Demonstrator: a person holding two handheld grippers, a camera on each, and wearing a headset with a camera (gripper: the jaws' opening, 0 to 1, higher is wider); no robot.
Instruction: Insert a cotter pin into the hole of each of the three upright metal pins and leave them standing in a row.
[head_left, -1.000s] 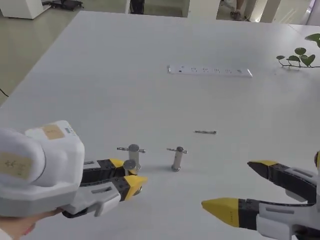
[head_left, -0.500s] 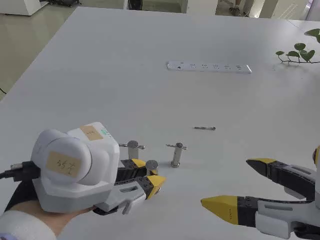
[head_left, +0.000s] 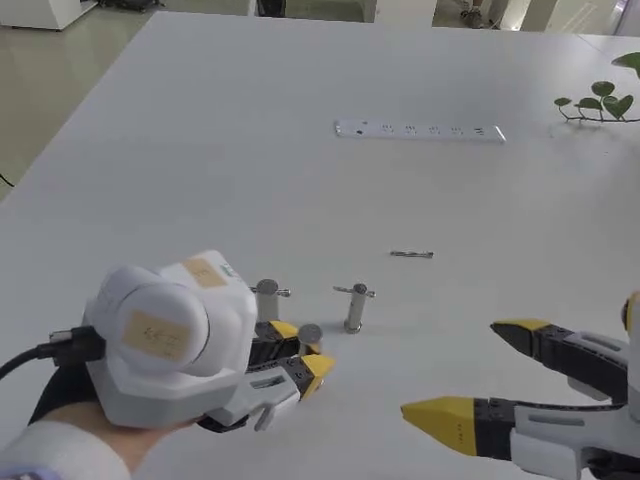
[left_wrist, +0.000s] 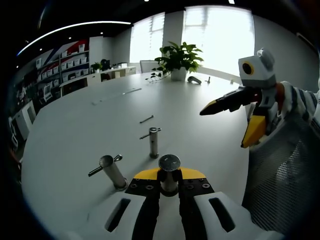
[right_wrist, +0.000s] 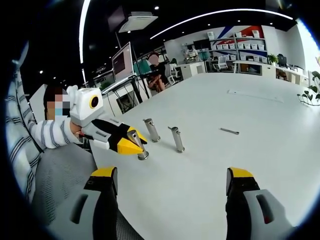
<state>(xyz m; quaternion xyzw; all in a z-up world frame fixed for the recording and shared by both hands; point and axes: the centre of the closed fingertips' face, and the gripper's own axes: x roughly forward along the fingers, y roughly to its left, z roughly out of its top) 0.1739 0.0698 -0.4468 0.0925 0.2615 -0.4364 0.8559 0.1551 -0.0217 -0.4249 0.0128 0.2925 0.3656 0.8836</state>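
Left gripper view: left tongs clasp upright metal pin.

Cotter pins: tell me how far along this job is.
Done: the first metal pin and the second metal pin each stand with a cotter pin through them. In hand: the left claw is shut on the third metal pin, which shows no cotter pin. Left: the loose cotter pin on the table must go in; the right claw is open, holding nothing.

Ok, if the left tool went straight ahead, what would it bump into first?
Most likely the upright metal pin, standing just ahead of the left tool and its held pin, though a little off-centre, so it might brush past.
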